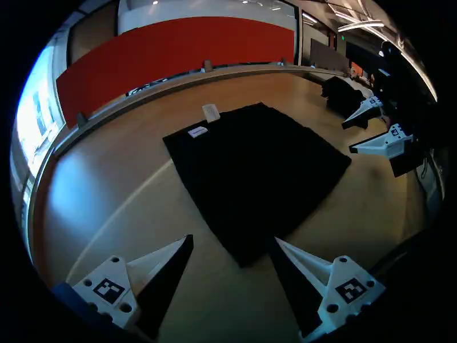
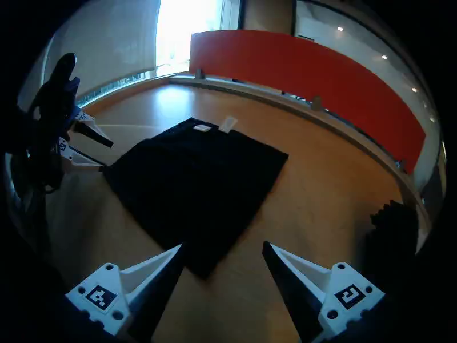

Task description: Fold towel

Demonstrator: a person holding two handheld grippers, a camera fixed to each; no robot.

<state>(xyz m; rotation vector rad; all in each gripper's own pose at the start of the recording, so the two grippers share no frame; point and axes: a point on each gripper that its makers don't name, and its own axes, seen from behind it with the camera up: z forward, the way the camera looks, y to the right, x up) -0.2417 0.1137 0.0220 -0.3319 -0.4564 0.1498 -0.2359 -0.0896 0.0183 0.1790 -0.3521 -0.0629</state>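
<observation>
A black towel (image 1: 257,171) lies flat on the wooden table, with white tags (image 1: 198,132) at its far corner. In the left gripper view my left gripper (image 1: 231,243) hovers open just above the towel's near corner, nothing between its fingers. Farther off at the right edge is my right gripper (image 1: 349,137), open beside the towel's right corner. In the right gripper view the same towel (image 2: 194,177) spreads ahead, and my right gripper (image 2: 223,248) is open over its near corner. The left gripper (image 2: 105,155) shows at the left, held by a person's hand, open at the towel's corner.
A red partition (image 1: 171,57) runs along the table's far edge (image 1: 171,86). A dark folded pile (image 1: 343,94) sits at the far right of the table; a dark ribbed object (image 2: 394,228) lies to the right. Bare wood (image 1: 114,188) surrounds the towel.
</observation>
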